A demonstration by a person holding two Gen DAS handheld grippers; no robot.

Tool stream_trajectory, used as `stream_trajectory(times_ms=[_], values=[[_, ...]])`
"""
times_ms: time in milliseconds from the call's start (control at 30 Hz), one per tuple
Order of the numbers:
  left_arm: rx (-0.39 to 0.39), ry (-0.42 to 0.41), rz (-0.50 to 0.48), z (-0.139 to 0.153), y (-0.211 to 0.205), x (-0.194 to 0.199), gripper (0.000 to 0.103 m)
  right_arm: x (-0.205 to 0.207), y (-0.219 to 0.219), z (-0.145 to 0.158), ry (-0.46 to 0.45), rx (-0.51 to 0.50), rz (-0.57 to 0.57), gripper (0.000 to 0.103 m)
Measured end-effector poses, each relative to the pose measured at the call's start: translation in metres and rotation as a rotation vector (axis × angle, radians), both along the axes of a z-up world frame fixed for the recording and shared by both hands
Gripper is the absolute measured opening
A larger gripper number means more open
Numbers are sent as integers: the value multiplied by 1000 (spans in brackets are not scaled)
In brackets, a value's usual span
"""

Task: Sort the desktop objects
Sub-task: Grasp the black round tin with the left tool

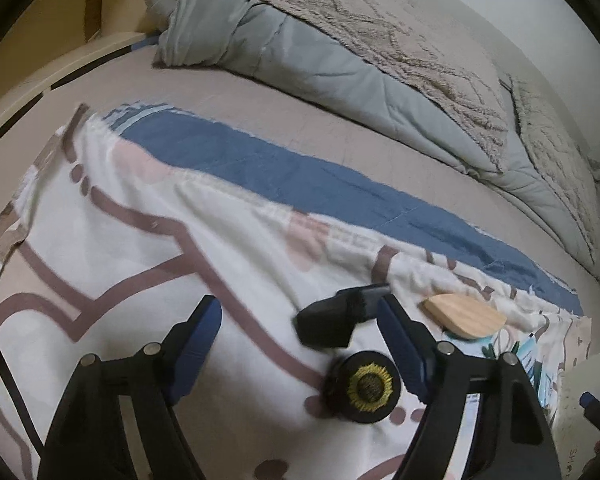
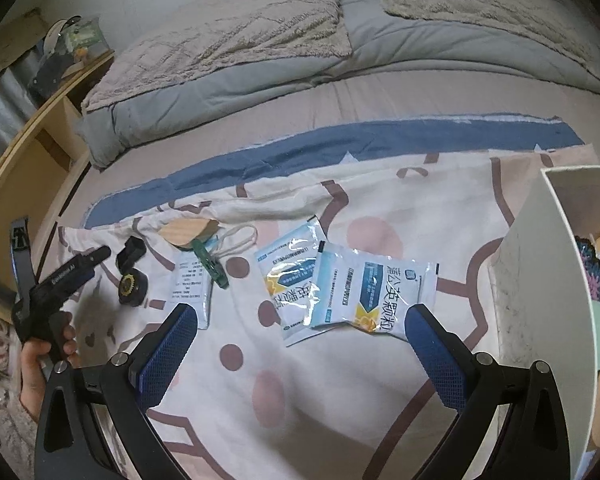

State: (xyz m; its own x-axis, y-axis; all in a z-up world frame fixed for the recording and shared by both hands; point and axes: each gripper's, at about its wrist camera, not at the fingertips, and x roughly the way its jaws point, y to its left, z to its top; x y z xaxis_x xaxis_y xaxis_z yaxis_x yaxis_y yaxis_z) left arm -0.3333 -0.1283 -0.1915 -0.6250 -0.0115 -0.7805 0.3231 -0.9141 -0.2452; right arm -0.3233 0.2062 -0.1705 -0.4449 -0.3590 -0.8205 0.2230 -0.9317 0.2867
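Note:
My left gripper (image 1: 300,320) hangs low over the patterned cloth (image 1: 120,240) with its jaws apart. Between them lies a black angular block (image 1: 332,320), close against the right finger and clear of the left one. Just below it sits a black round disc with a yellow sunflower (image 1: 370,386). A wooden piece (image 1: 464,314) lies beyond the right finger. My right gripper (image 2: 300,320) is open above two blue-and-white sachets (image 2: 374,292), touching nothing. In the right wrist view the left gripper (image 2: 96,258) points at the block (image 2: 130,252) and disc (image 2: 132,286).
A white box (image 2: 540,280) with several items inside stands at the right. On the cloth lie a printed paper slip (image 2: 190,280), a green clip (image 2: 212,264) and a white cord loop (image 2: 240,240). A folded grey duvet (image 2: 260,60) fills the bed behind. A wooden shelf (image 2: 32,140) stands at the left.

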Motion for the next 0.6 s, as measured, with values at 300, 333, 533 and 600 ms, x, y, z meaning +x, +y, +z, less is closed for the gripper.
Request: stream_trajectory(times_ms=[300,333,533,600], values=[[-85,-92,-78,-24,35,-16,52,-3,-1,-10,-21,17,3,103],[-100,-93,-85,-27,38,-14,52,-2,-1,-10,-22,19,4,103],[-199,-64,-184,-30,65,5,37,-4,2,-11,-21,22,-1,103],[-217,-63,-214,-31,73,13,37,-5,3,-10,-18,22,-7,103]])
